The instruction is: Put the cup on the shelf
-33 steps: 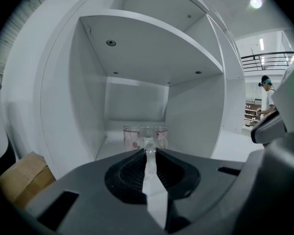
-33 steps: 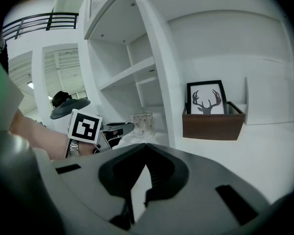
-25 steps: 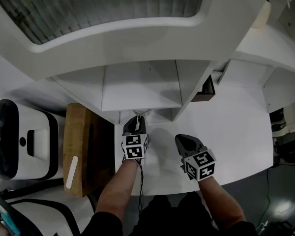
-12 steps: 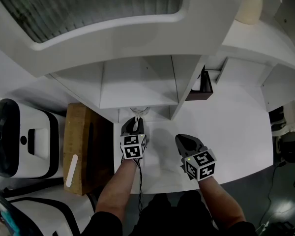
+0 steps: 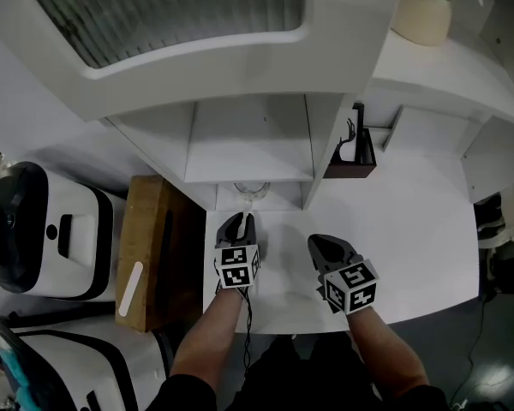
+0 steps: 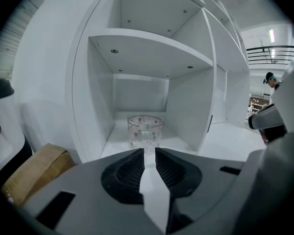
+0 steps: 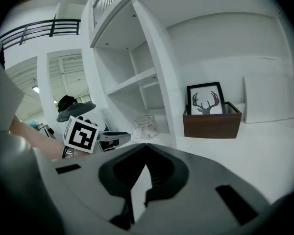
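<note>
Glass cup standing upright on the floor of the lowest shelf compartment, straight ahead of the left gripper and clear of it. The left jaws stand slightly apart, with nothing between them. The right gripper, jaws together and empty, hovers over the white desk, to the cup's right.

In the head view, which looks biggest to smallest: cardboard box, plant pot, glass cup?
1. Cardboard box.
2. Plant pot; it sits higher, nearer the camera, so it may look oversized.
3. Glass cup, partly hidden by the shelf.
</note>
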`<action>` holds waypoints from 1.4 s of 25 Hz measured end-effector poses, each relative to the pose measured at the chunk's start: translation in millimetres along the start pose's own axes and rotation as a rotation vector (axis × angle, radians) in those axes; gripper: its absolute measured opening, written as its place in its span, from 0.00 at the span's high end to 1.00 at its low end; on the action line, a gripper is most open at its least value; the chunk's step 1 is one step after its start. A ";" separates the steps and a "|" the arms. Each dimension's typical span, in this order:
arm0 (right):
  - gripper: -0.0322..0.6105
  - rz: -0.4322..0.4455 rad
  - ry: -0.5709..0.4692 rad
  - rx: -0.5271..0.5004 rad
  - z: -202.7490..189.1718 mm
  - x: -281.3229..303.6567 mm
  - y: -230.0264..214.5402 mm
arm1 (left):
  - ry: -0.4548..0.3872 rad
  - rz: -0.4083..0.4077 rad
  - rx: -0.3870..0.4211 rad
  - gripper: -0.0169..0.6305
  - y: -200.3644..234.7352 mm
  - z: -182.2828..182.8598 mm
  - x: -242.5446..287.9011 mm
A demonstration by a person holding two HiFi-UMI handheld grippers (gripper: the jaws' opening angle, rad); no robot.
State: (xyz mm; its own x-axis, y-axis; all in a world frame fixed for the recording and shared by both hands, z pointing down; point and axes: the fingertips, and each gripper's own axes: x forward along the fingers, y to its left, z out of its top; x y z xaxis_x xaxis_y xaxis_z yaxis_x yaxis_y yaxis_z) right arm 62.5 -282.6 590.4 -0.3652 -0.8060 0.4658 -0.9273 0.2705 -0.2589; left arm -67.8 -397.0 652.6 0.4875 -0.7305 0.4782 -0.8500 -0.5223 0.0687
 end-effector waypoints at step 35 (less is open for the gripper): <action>0.95 0.416 0.003 -0.199 10.1 -126.2 27.5 | -0.103 0.114 -0.126 0.97 -182.5 30.0 -207.0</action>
State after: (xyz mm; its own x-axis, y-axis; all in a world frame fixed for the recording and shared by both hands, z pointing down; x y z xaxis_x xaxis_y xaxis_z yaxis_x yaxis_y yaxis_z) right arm 83.9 -178.8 515.9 -0.7098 -0.6061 0.3589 -0.6994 0.6668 -0.2572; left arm -7.6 -163.7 514.8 0.3993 -0.8262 0.3974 -0.9159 -0.3792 0.1318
